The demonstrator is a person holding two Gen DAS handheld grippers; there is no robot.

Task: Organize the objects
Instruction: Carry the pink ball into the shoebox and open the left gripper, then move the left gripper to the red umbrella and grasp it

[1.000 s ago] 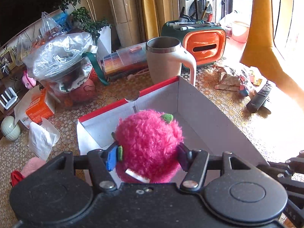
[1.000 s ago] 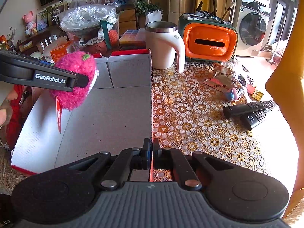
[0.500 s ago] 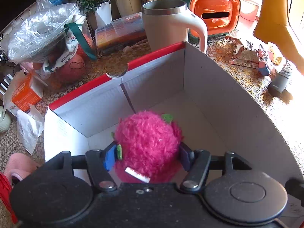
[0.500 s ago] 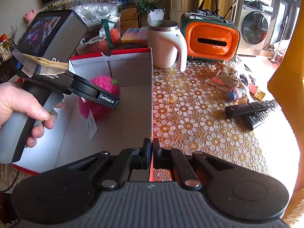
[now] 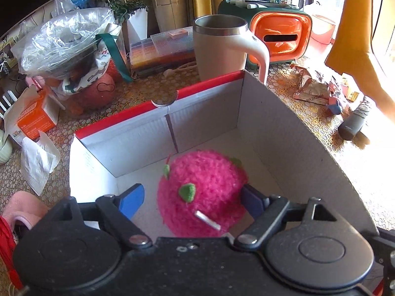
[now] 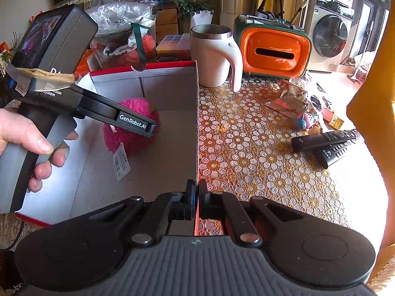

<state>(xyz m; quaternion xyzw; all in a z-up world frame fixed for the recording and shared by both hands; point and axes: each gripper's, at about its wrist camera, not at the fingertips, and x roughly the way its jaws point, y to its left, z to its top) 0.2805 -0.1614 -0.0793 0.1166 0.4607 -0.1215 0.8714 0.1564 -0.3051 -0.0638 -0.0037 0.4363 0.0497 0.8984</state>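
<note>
so the pink plush toy (image 5: pixel 201 193) sits low inside the cardboard box (image 5: pixel 284 133), apparently resting on the box floor, with its paper tag (image 6: pixel 121 164) trailing toward the near side. the left claw (image 5: pixel 190 201) is spread open around it: the left blue pad (image 5: pixel 130 201) stands clear of the fuzz with a visible gap, while the right pad (image 5: pixel 250 199) is at or just beside the toy's edge, so the toy looks released rather than gripped. the right claw (image 6: pixel 195 196) is pressed shut on the near end of the box's right wall, seemingly steadying the box. judging by this, the toy's part of the tidying is essentially done, and what is left for that hand is to lift clear of the box without snagging the fuzz or the tag. plenty remains loose on the flowered tablecloth (image 6: pixel 259 172): two black remotes (image 6: pixel 328 143), crumpled snack wrappers (image 6: pixel 287 101), and a small blue and pink toy (image 6: pixel 303 120) near them. the white mug (image 6: pixel 213 56) and the orange tissue holder (image 6: pixel 274 51) stand behind the box; whether they are meant to be moved cannot be told.
</note>
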